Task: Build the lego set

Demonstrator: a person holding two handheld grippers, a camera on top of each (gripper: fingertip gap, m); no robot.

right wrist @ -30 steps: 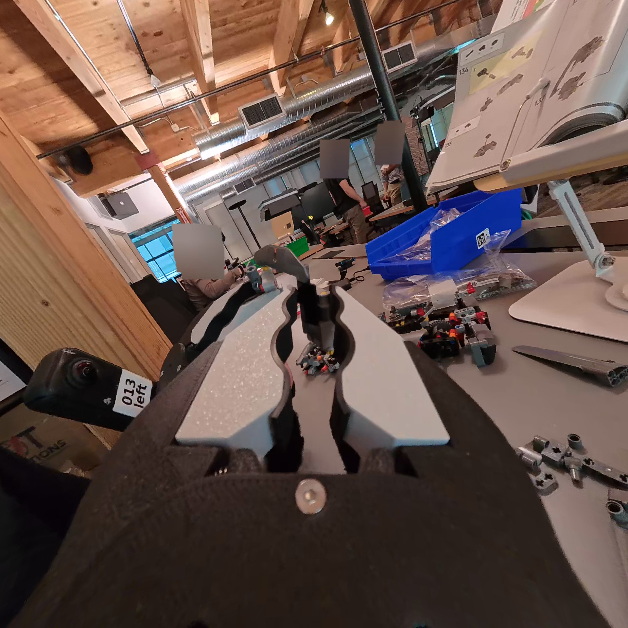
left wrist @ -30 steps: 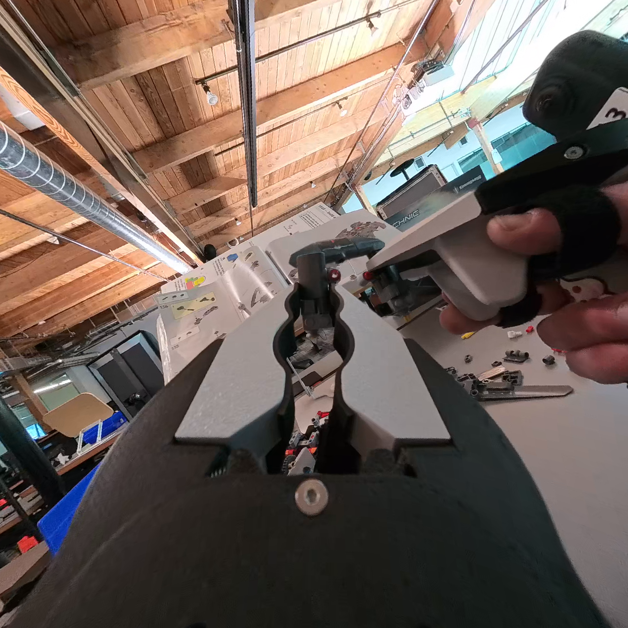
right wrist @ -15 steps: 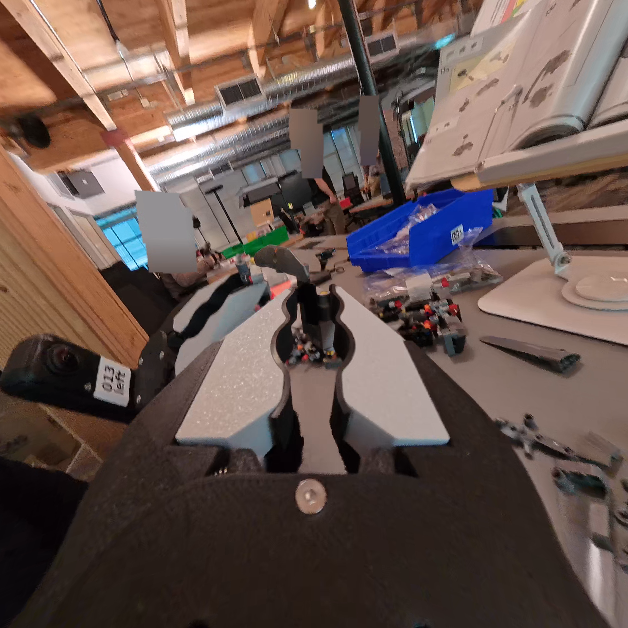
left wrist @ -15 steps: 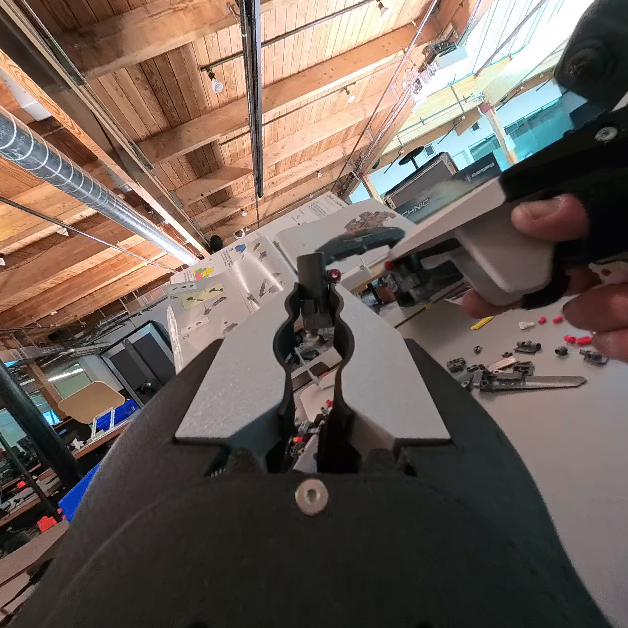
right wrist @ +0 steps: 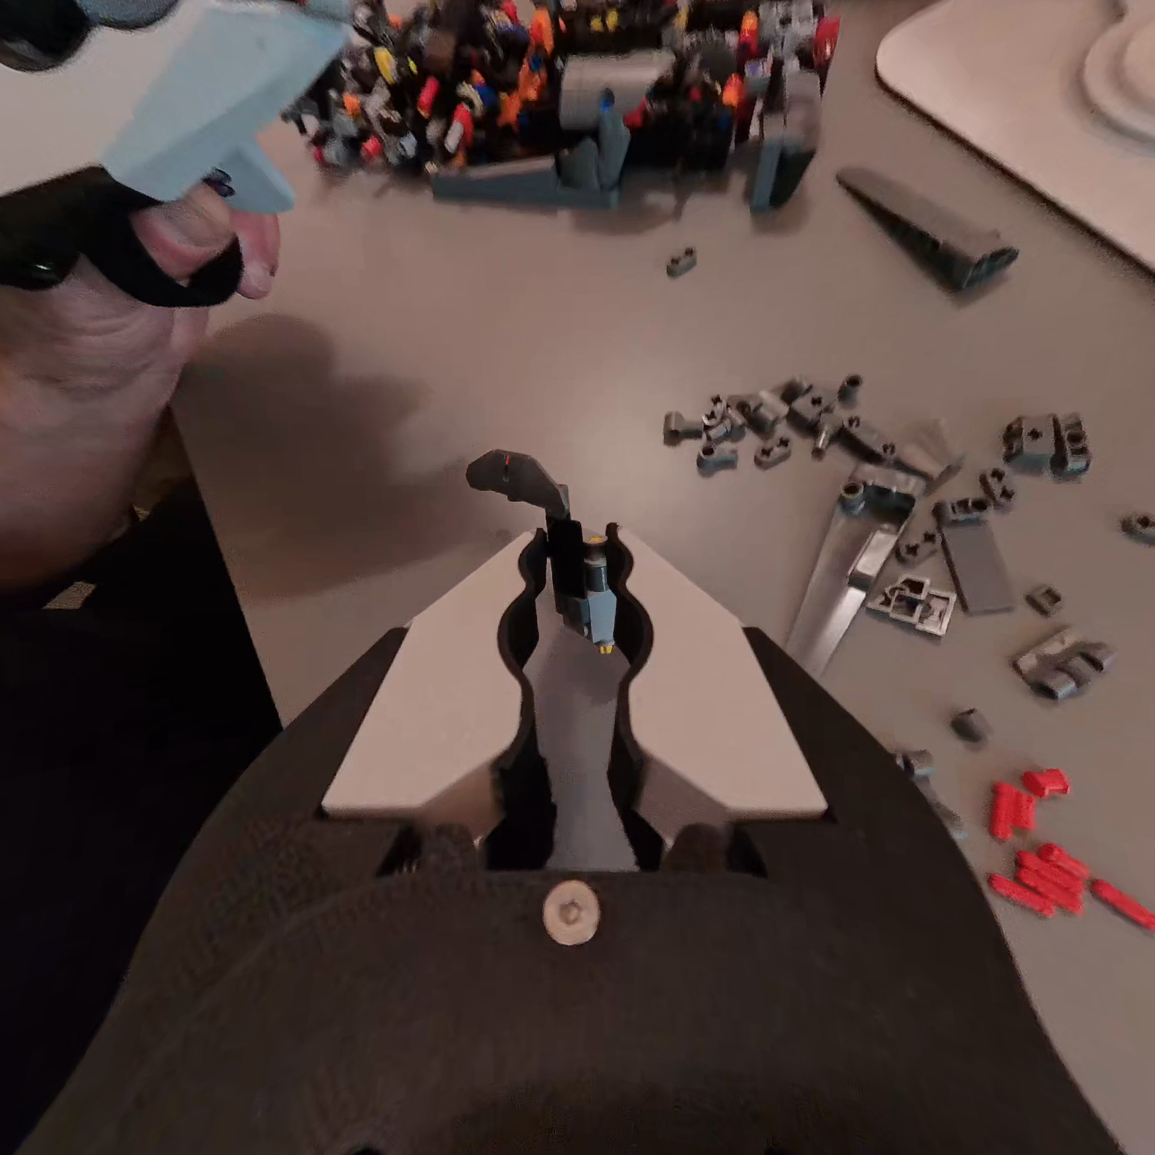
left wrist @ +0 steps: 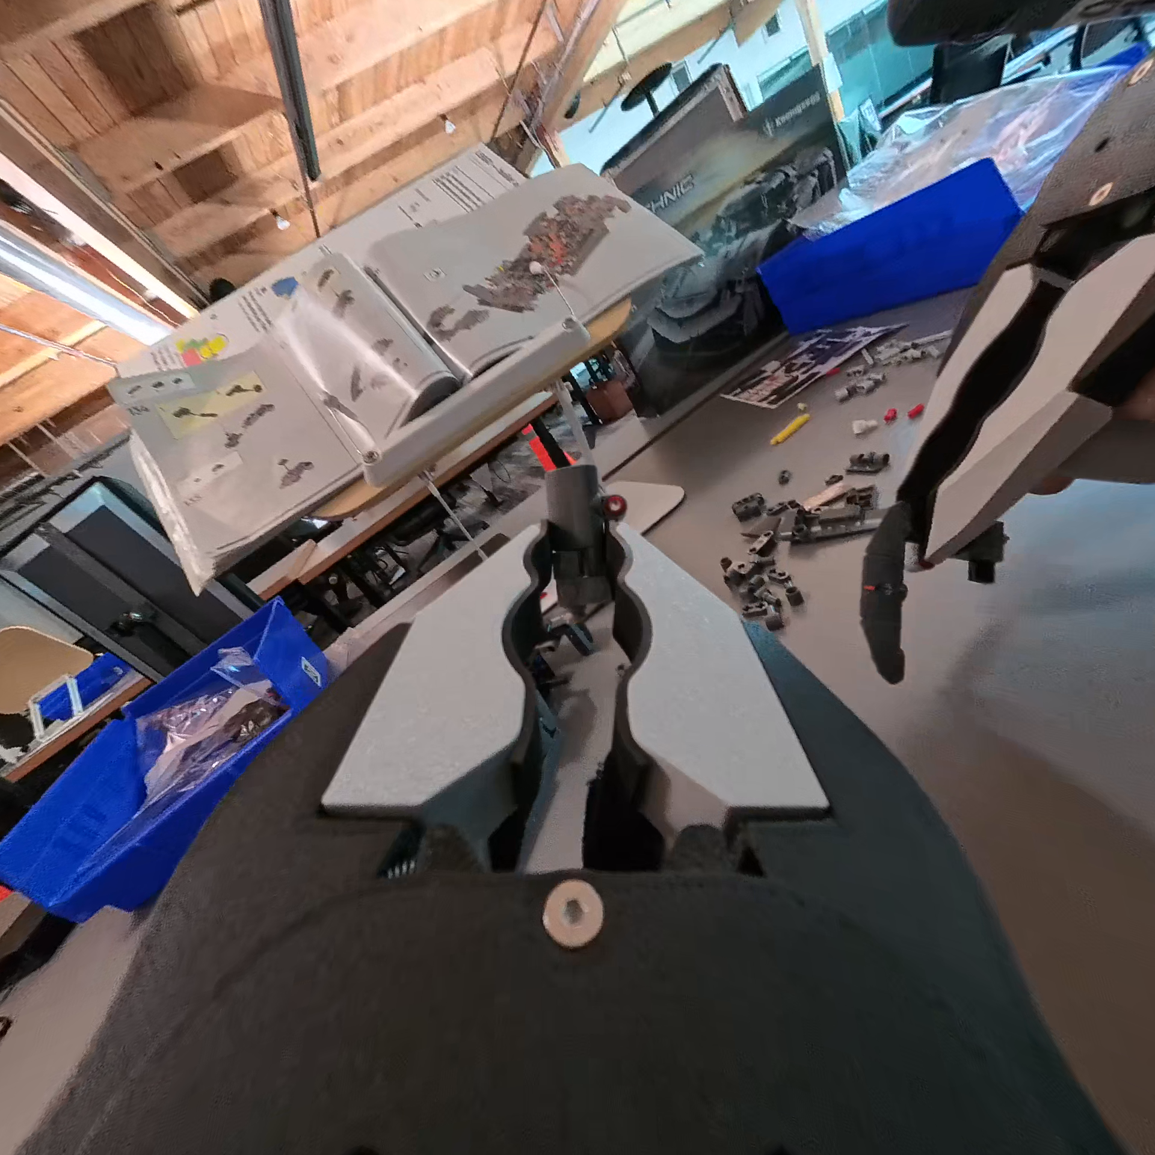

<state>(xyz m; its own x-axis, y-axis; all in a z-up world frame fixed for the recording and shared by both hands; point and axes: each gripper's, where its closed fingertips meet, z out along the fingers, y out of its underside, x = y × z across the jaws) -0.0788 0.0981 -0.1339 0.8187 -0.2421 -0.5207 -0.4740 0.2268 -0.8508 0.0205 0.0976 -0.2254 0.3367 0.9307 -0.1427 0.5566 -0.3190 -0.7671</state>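
1. No finished model showed in either view. On the tabletop a partly built block of multicoloured plastic bricks stood at the far edge, and many parts lay unused, so the building looked well short of done.
2. The left tool was clamped on a dark grey plastic piece, a short squared post with a small red pin at its side; both pads pressed its flanks. It was raised above the tabletop, in front of an open instruction book on a stand.
3. The right tool was clamped on a small sub-assembly: a black bar beside a blue-grey block with a yellow tip, and a curved, matt dark grey arm reaching past the fingertips. It hung over bare tabletop, apart from the left tool.
4. Loose grey connectors, small and knobbly with cross-shaped holes, lay scattered to the right, near a long flat grey panel.
5. Red pins, short ridged cylinders, made a heap nearer the camera.
6. A tapered dark wedge lay alone beside the stand's smooth pale base.
7. Blue bins of hard glossy plastic held crinkled clear bags.
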